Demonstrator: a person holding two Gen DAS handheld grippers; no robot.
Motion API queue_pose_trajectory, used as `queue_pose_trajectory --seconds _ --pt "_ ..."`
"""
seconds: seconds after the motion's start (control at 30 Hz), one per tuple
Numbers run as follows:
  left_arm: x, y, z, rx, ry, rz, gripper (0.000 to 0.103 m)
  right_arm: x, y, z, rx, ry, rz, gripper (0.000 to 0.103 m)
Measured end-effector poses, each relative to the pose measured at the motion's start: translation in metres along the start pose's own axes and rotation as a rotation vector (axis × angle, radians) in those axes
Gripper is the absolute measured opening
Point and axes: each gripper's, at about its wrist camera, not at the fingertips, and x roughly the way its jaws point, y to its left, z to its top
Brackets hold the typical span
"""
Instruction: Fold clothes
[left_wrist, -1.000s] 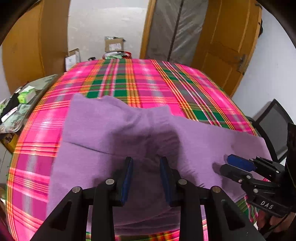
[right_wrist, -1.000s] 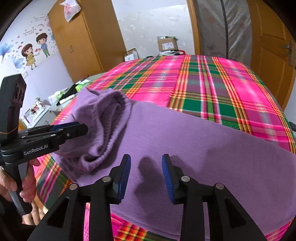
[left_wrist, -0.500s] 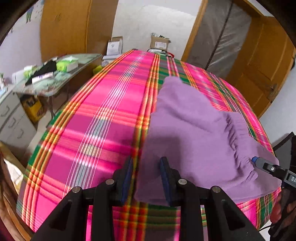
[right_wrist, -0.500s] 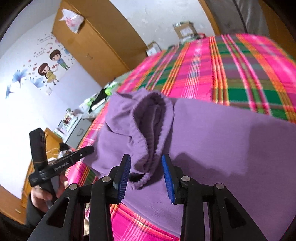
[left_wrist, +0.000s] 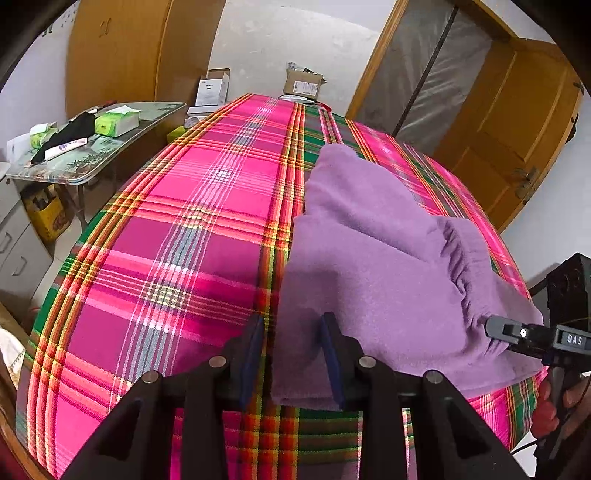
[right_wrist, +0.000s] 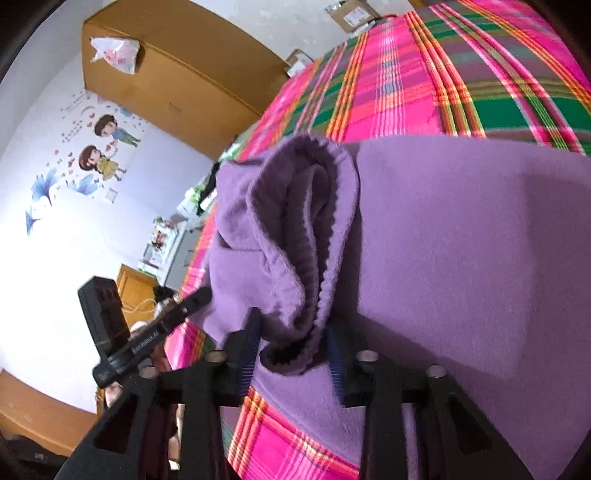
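As both jaws close, left gripper straddles the garment corner, right gripper its bunched waistband; neither visibly pinches yet, so seat each deep.

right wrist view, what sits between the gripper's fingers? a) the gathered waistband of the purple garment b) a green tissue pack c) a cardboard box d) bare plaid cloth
a: in the right wrist view the purple garment's bunched elastic waistband hangs between the closing jaws of the right gripper.
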Motion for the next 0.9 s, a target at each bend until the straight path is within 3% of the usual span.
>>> queue_pose_trajectory --seconds 0.1,0.23,0.3,0.37,0.43,0.57,0.67,0.8,0.83,0.9 --pt "-0.002 0.001 -0.001 -0.007 -0.003 -0.020 0.013 -0.011 0.009 -0.003 -0.019 -0.041 0.051 0.020" --pt "-0.007 -0.003 -0.004 0.014 -0.017 -0.030 0.011 -0.023 0.011 -0.016 -0.021 -0.051 0.069 0.020" --pt "-0.006 -0.004 -0.005 0.027 -0.018 -0.022 0.011 -0.013 0.000 -0.021 0.002 0.010 0.019 0.025" --pt "-0.006 -0.004 -0.005 0.037 -0.018 -0.021 0.011 -0.012 -0.003 -0.021 0.015 0.012 0.016 0.030" --pt "-0.008 -0.004 -0.005 0.041 -0.017 -0.019 0.013 -0.026 0.007 -0.016 -0.040 -0.048 -0.025 0.035" --pt "-0.006 0.001 -0.005 0.016 -0.015 -0.042 0.013 -0.044 0.018 0.010 -0.105 -0.153 -0.034 0.040" --pt "-0.003 0.003 -0.004 -0.005 -0.010 -0.050 0.014 -0.027 0.013 0.043 -0.081 -0.132 -0.016 0.048" --pt "-0.002 0.002 -0.005 0.002 -0.013 -0.042 0.015 0.010 -0.017 0.076 0.054 -0.029 0.010 0.048" --pt "-0.002 0.002 -0.006 0.004 -0.014 -0.039 0.015 0.020 -0.023 0.082 0.086 -0.011 0.023 0.047" --pt "-0.002 0.001 -0.006 0.008 -0.016 -0.030 0.016 0.025 -0.030 0.089 0.112 -0.030 0.033 0.006"
